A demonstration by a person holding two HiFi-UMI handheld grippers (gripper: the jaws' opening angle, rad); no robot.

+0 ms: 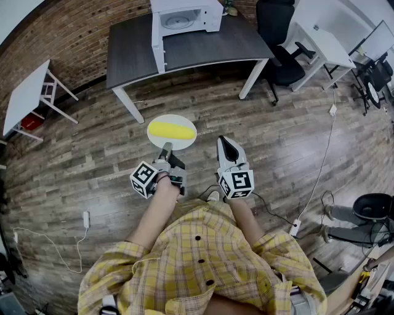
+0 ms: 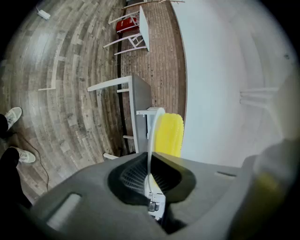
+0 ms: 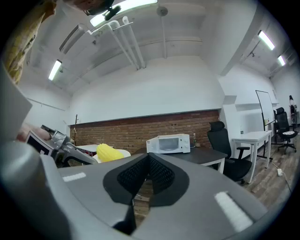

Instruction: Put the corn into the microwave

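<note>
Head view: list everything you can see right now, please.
corn: one, yellow, on the plate
plate: one, white, rim clamped by the left gripper
microwave: one, white, door open, on the dark table
dark table: one, grey, by the brick wall
office chair: one, black, right of the dark table
white table: one, white, far left
white desk: one, white, far right
left gripper: one, grey, shut on the plate
right gripper: one, grey, shut, empty

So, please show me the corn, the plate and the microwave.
corn (image 1: 171, 130), head view, middle of the cob.
plate (image 1: 186, 141), head view, bare rim.
microwave (image 1: 212, 17), head view, right part of its body.
</note>
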